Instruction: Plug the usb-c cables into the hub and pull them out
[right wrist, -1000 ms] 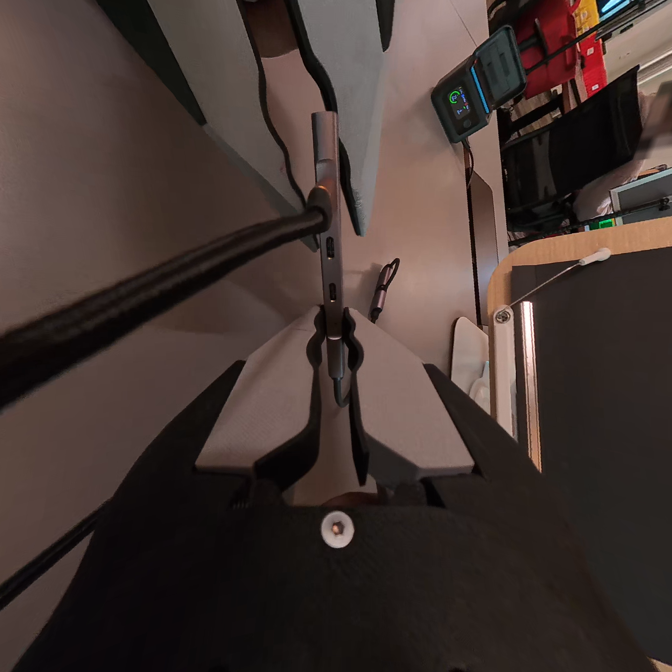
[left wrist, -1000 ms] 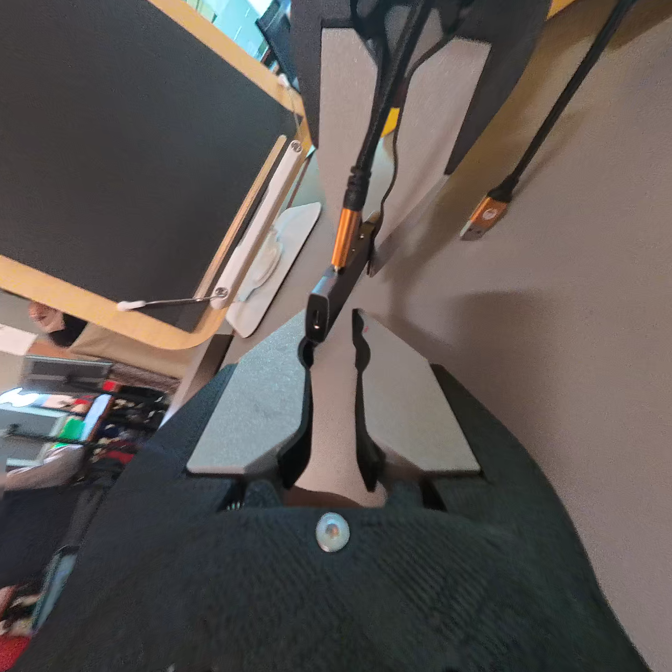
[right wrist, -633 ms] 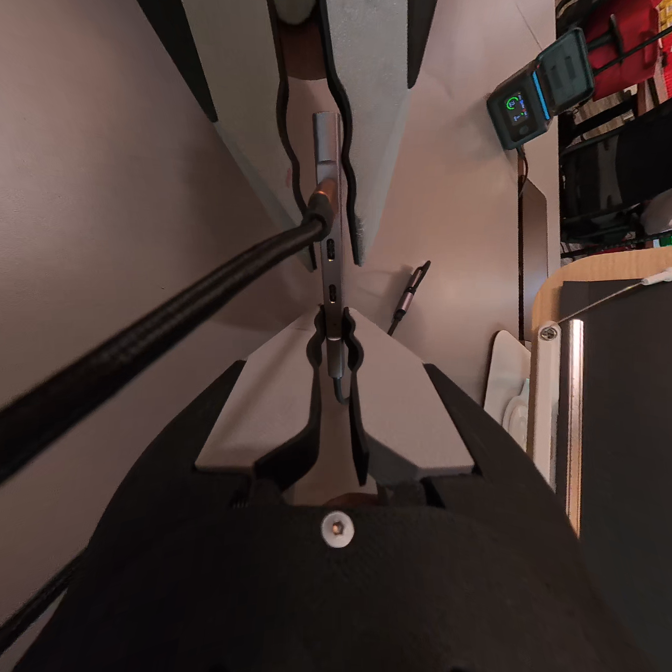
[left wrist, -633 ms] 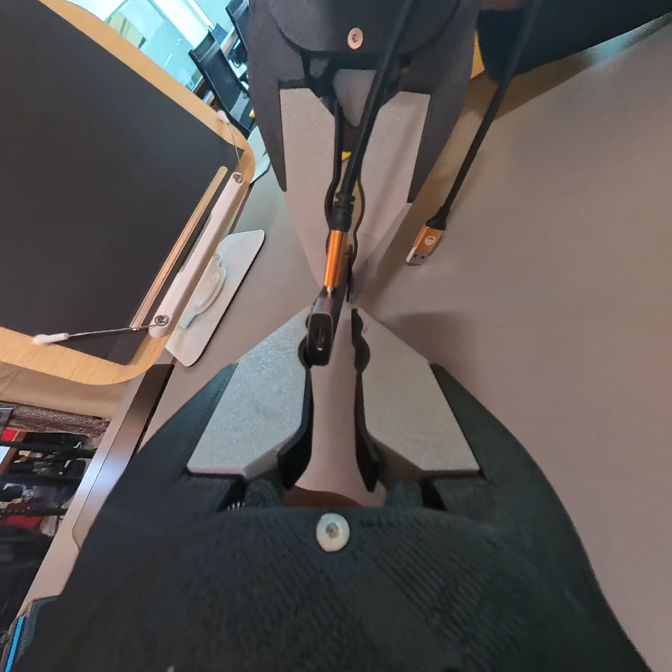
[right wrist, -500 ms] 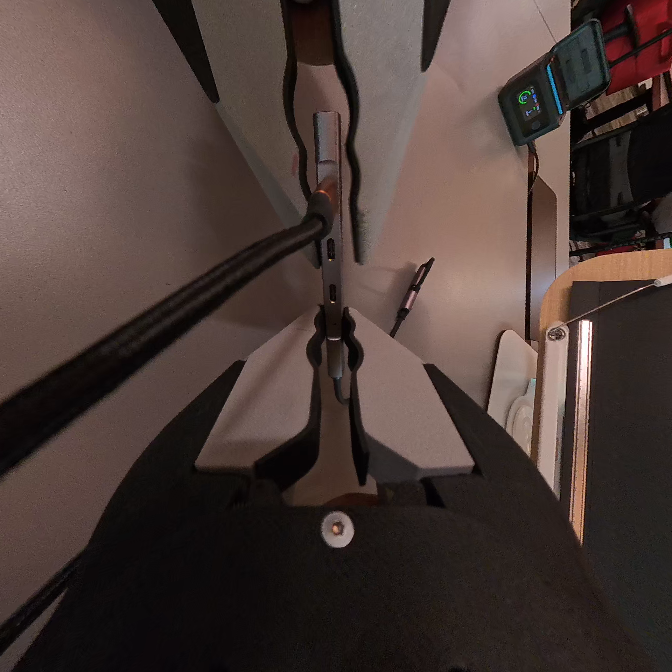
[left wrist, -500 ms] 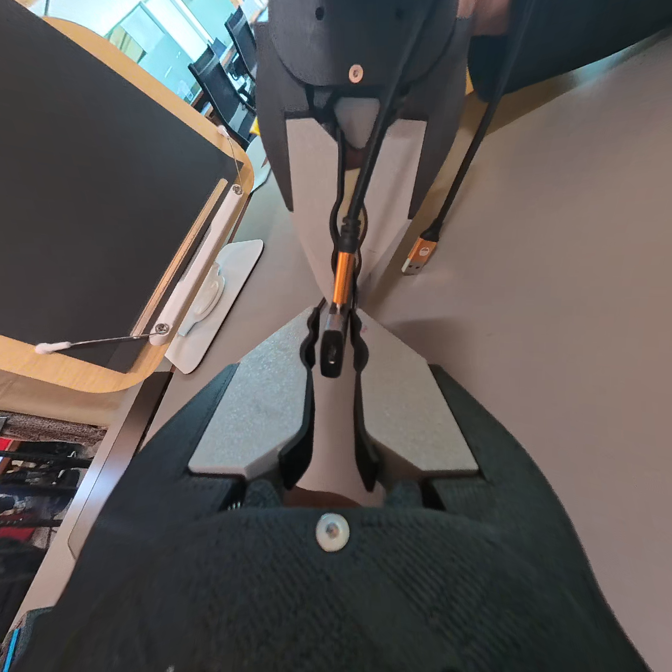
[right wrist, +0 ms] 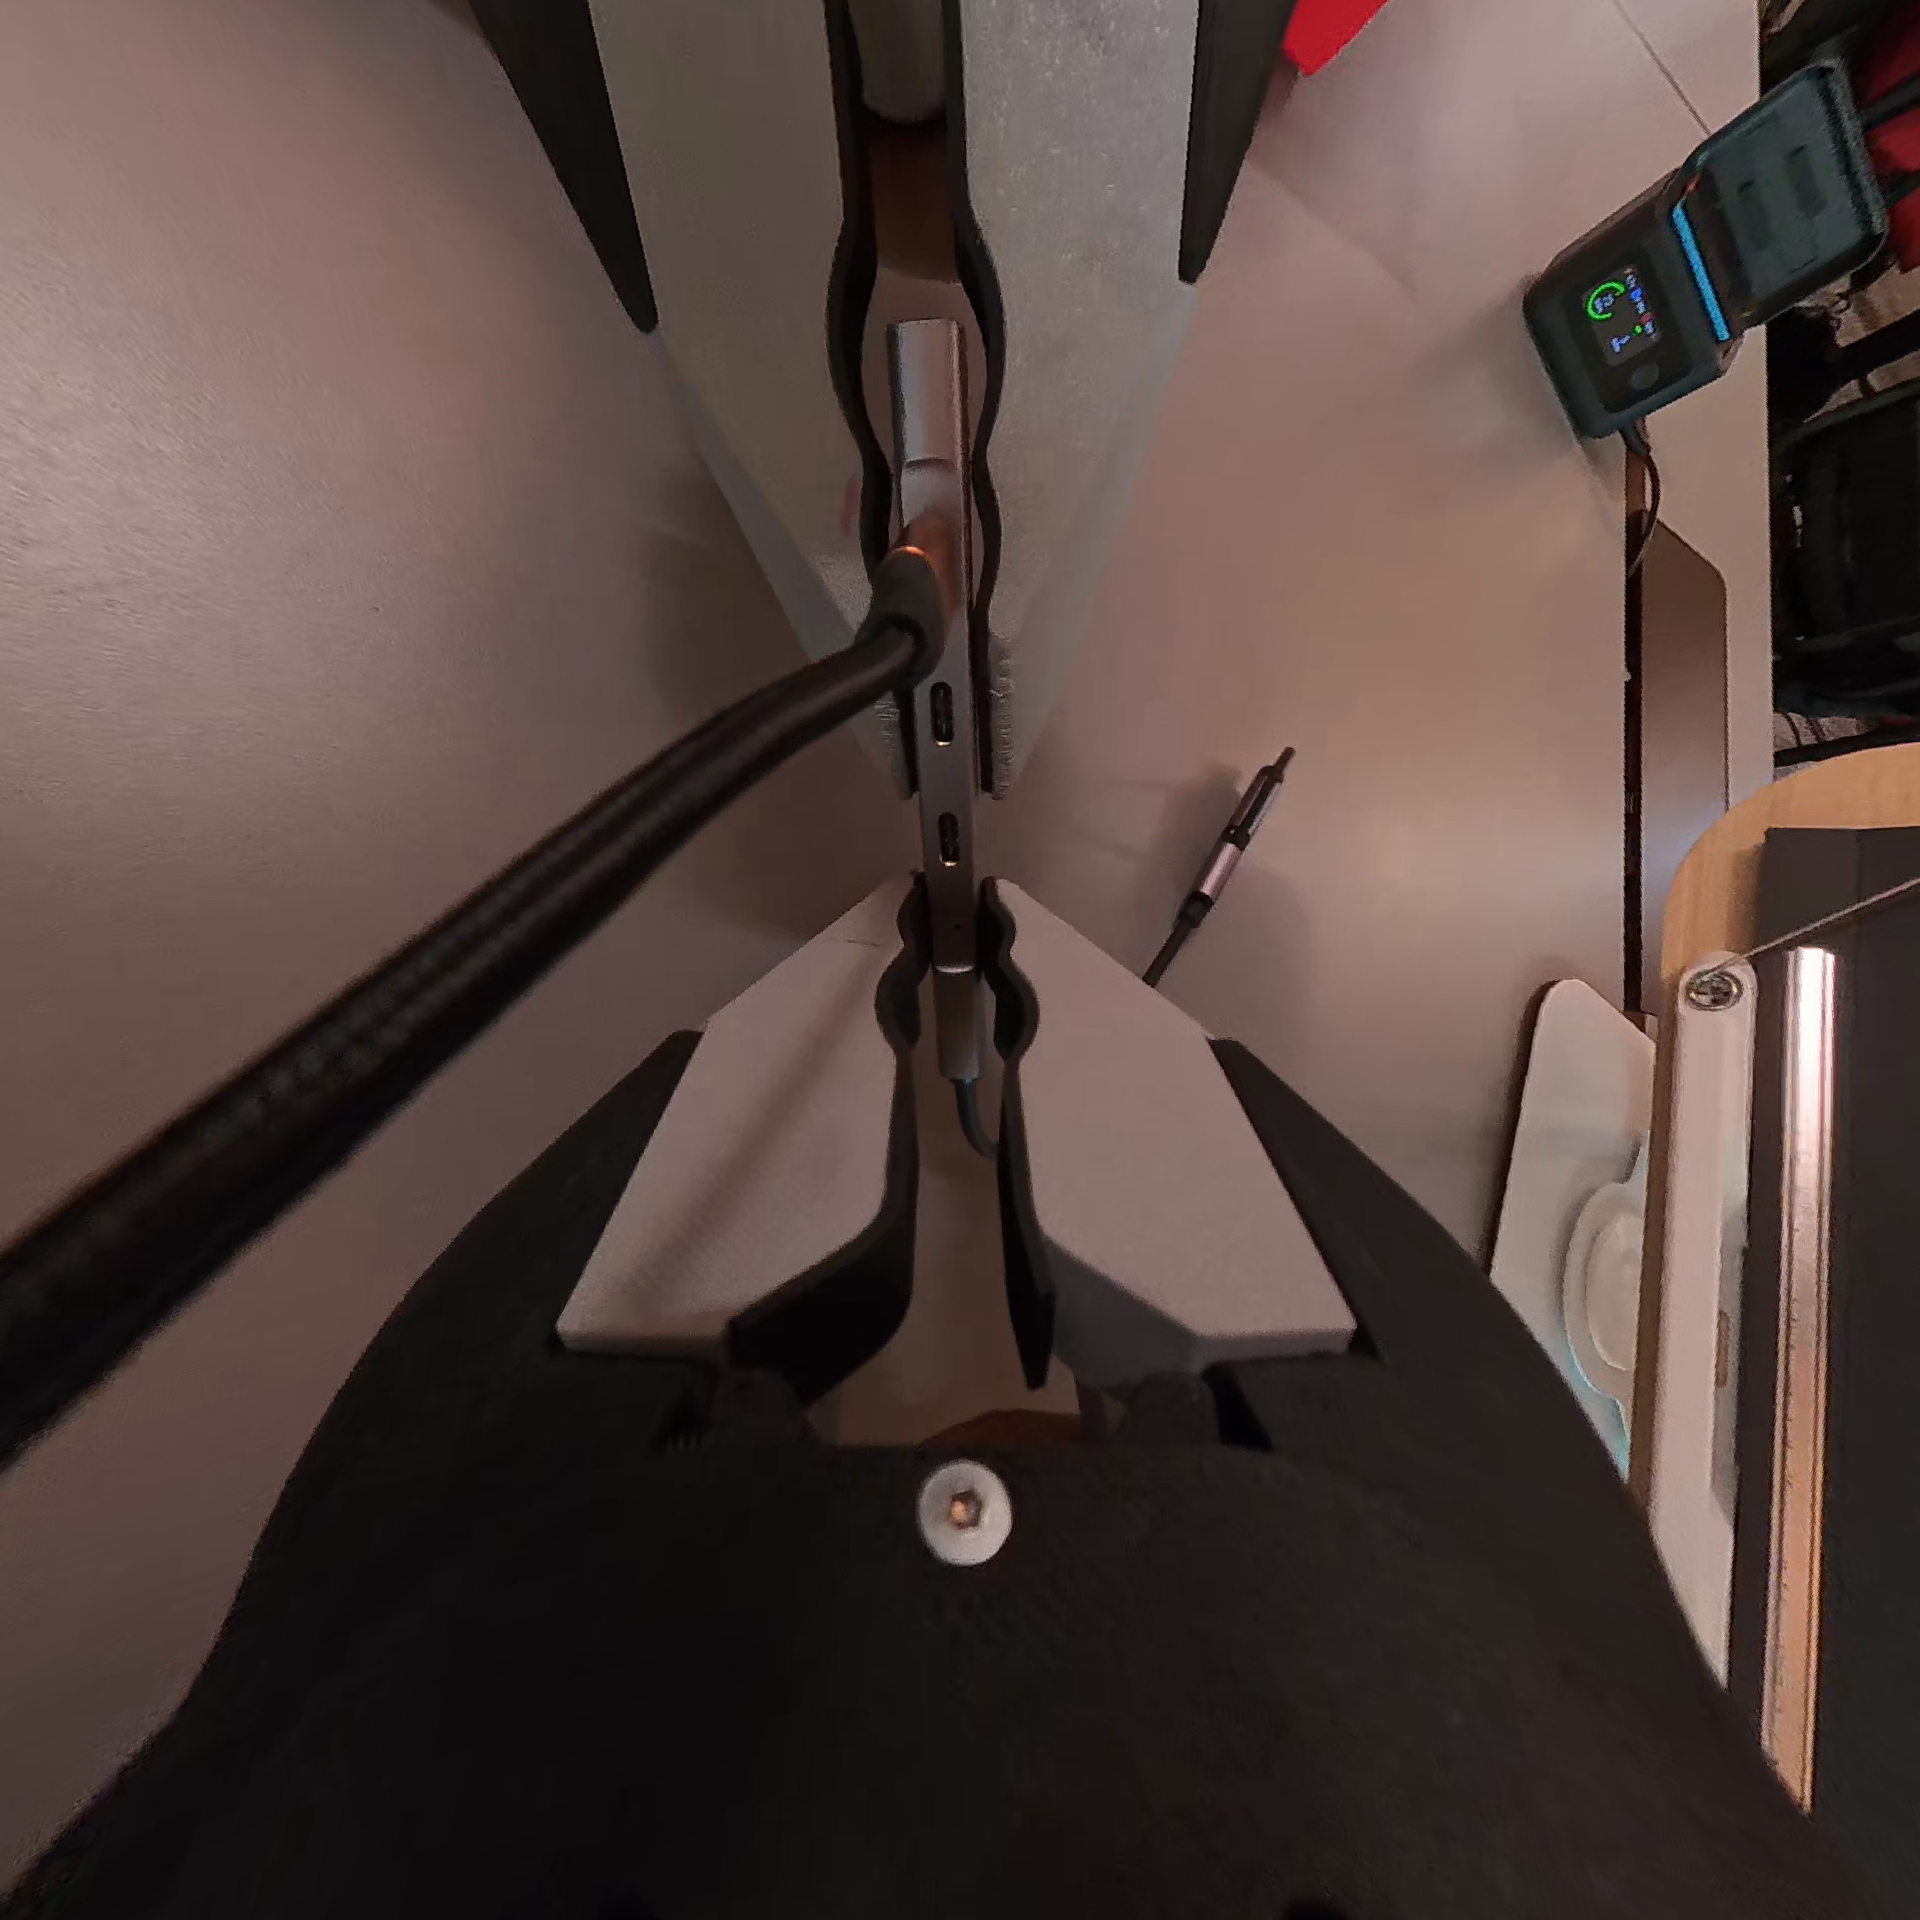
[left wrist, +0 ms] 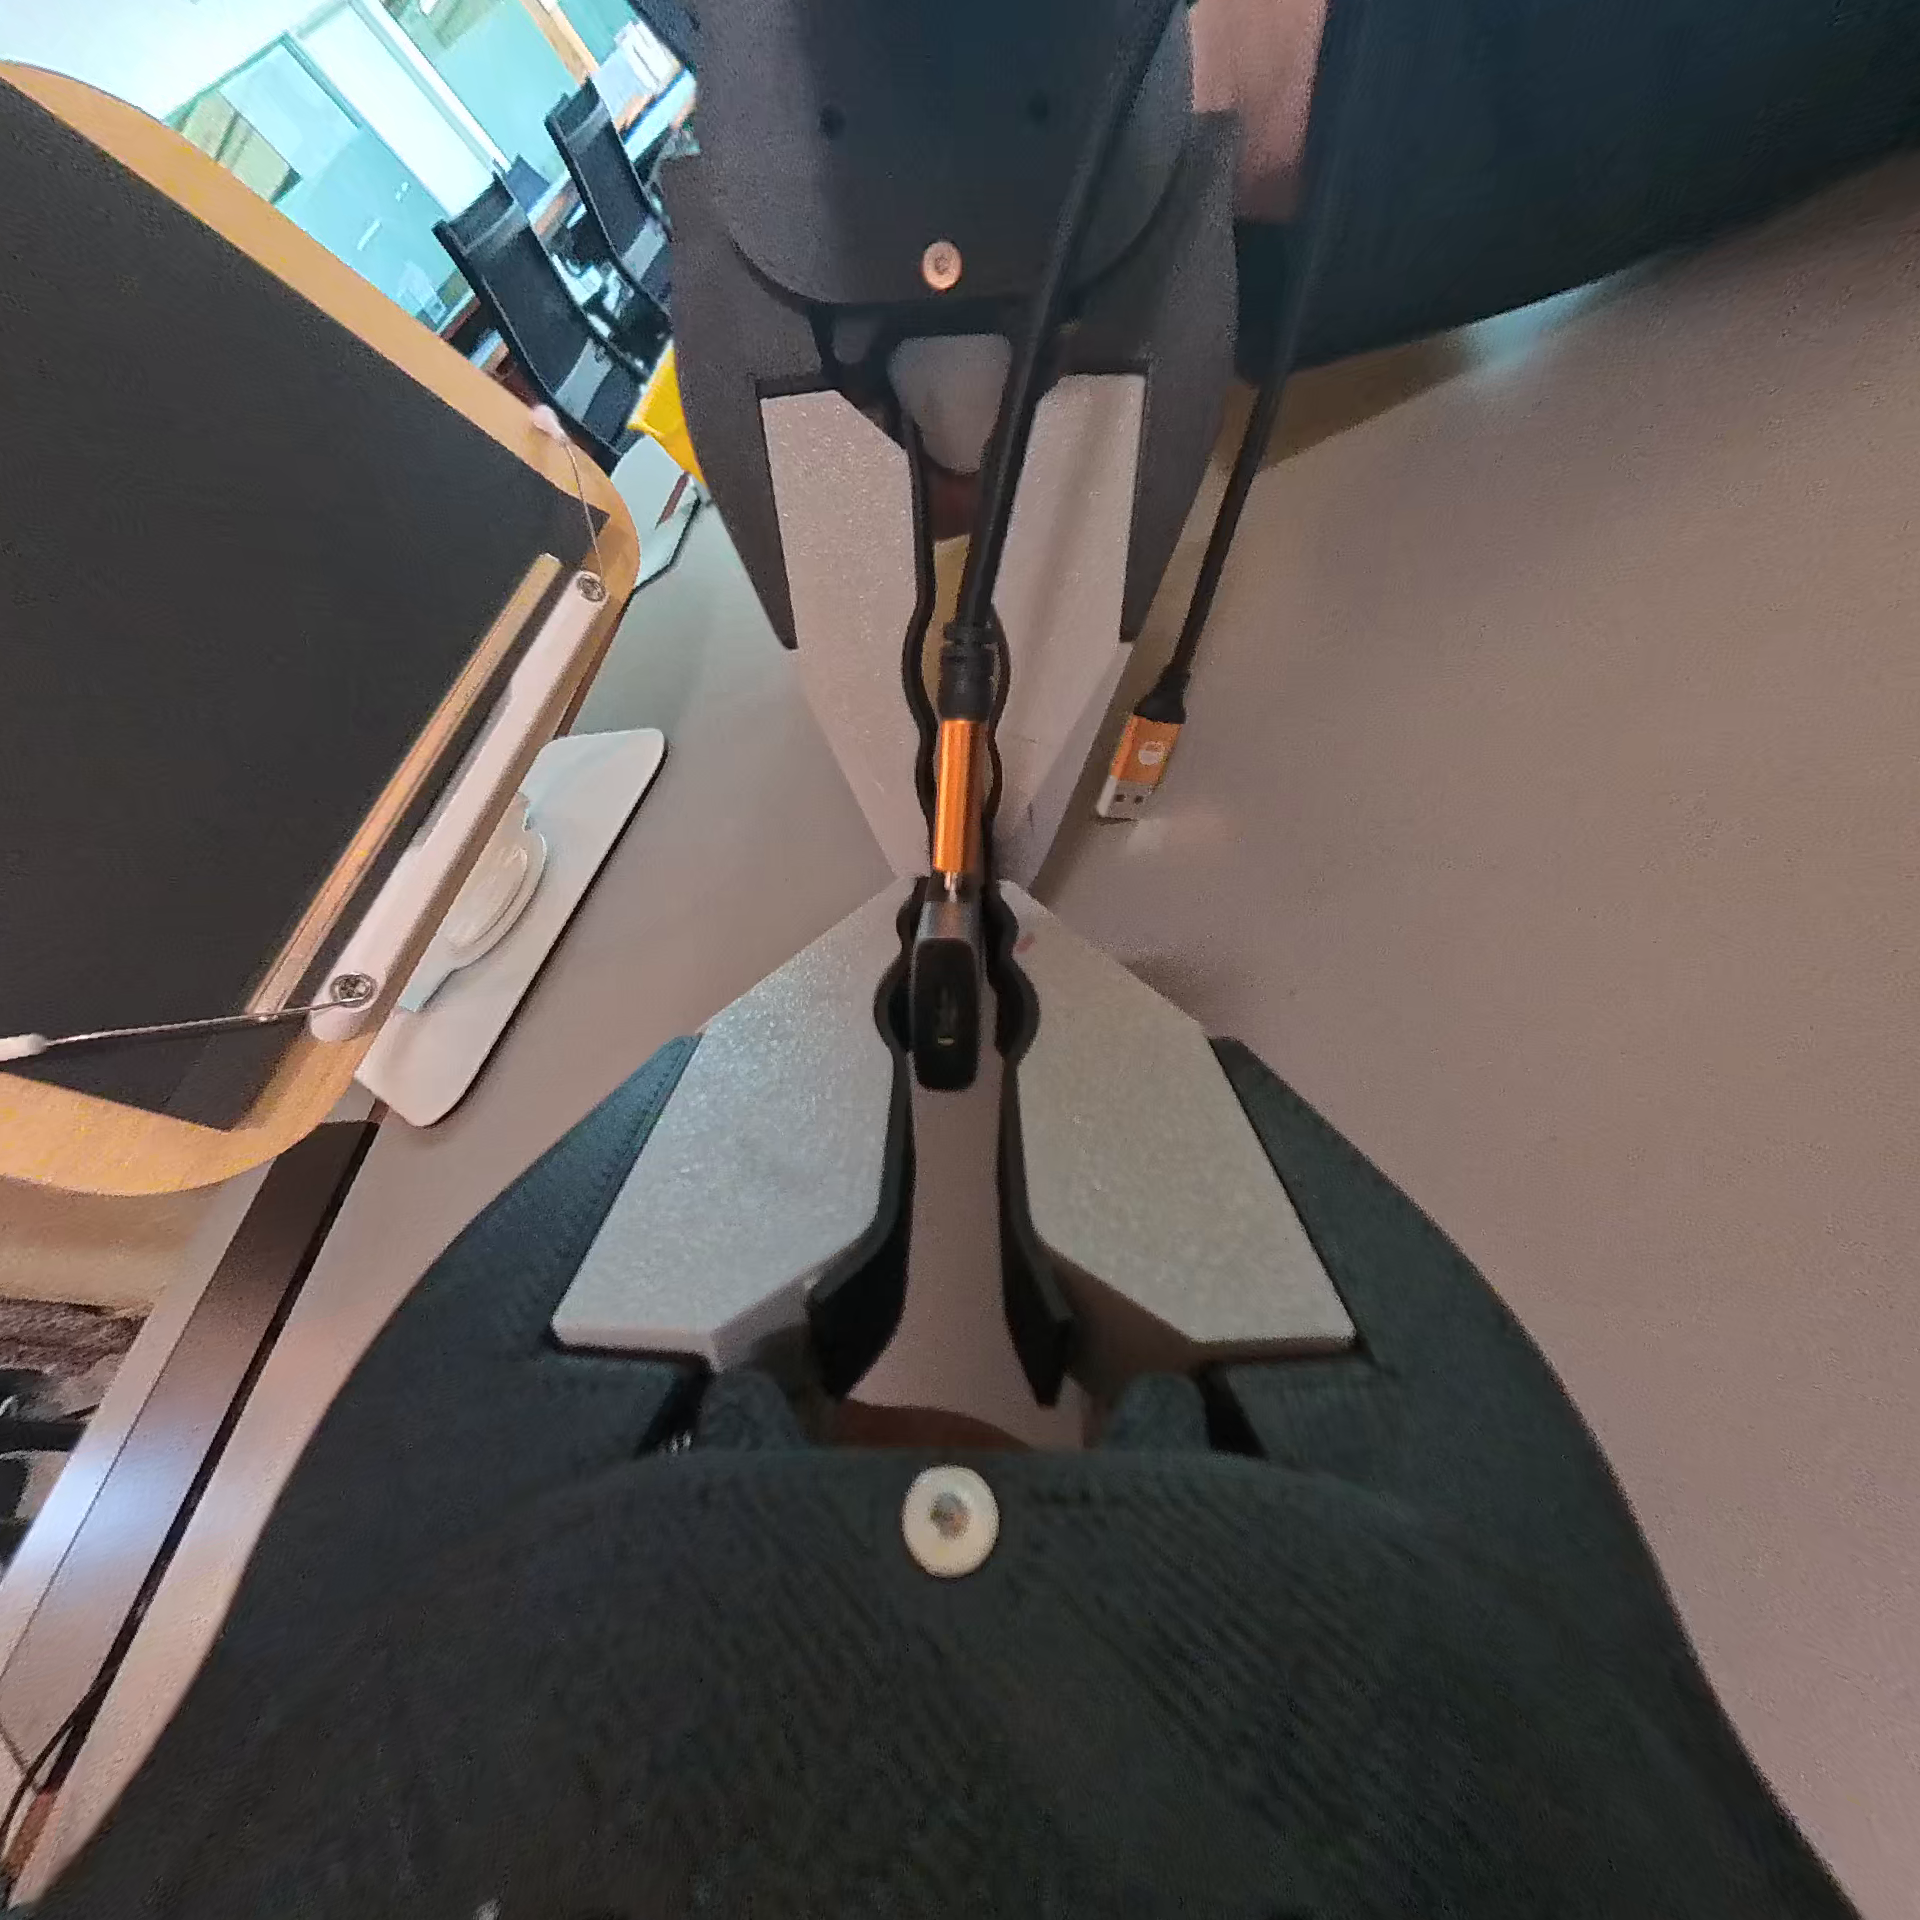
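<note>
A slim grey hub point(right wrist: 948, 831) is held level between both grippers above the table. My right gripper point(right wrist: 951, 894) is shut on its near end, where the hub's own grey lead point(right wrist: 971, 1122) comes out. My left gripper point(left wrist: 951, 904) is shut on the opposite end point(left wrist: 945, 997); in the right wrist view it reaches in from the top point(right wrist: 940, 779). A black braided cable point(right wrist: 468, 935) with an orange plug point(left wrist: 956, 800) sits in a side port of the hub. Two empty ports show beside it.
An orange USB plug on a black cable point(left wrist: 1138, 769) lies on the grey table point(left wrist: 1558, 935). A grey-tipped cable point(right wrist: 1226, 862) lies to the right. A black divider panel with a wooden rim point(left wrist: 208, 623), a white bracket plate point(left wrist: 520, 894) and a power unit with a lit screen point(right wrist: 1621, 332) stand along the table edge. Less than 4 cm separates the two grippers' tips.
My left gripper has moved in line with the hub and closed around its far end. The right gripper has kept its hold, and the cable stays plugged in.
</note>
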{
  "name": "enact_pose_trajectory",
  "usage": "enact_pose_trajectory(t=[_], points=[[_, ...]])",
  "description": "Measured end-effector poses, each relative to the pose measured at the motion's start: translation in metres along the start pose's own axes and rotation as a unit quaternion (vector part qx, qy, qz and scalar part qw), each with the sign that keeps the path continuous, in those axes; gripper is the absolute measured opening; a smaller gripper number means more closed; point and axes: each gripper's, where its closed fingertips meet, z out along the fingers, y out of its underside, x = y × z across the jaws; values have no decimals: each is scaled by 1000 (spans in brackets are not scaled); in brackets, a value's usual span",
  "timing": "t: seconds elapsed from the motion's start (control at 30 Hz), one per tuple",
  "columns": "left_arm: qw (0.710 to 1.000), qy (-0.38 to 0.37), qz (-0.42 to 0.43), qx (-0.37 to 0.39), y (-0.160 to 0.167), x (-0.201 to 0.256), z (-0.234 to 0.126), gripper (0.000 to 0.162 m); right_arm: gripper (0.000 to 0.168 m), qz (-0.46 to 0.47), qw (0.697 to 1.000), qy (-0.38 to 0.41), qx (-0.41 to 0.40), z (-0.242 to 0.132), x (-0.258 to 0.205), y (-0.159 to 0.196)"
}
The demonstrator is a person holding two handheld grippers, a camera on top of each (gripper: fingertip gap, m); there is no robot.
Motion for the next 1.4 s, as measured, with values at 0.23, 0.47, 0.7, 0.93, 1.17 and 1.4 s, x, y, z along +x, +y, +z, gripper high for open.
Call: enact_pose_trajectory(t=[0.23,0.47,0.7,0.93,1.17,1.4], points=[[999,20,-18,19,-6,3,-2,7,6,8,1000,-17,9,-3,-5,-3],[998,13,-36,42,-12,2,1,7,6,18,999,-21,20,-5,-4,-6],[999,10,-28,42,-13,6,5,8,6,14,999,-32,10,-2,-10,-4],[999,4,-9,38,-16,3,2,7,9,30,999,-26,32,-7,-4,-10],[999,-11,-29,41,-13,-9,-5,7,22,37,997,10,74,-28,10,-21],[999,-13,-28,31,-8,-9,-3,7,23,19,989,11,149,-44,4,-58]])
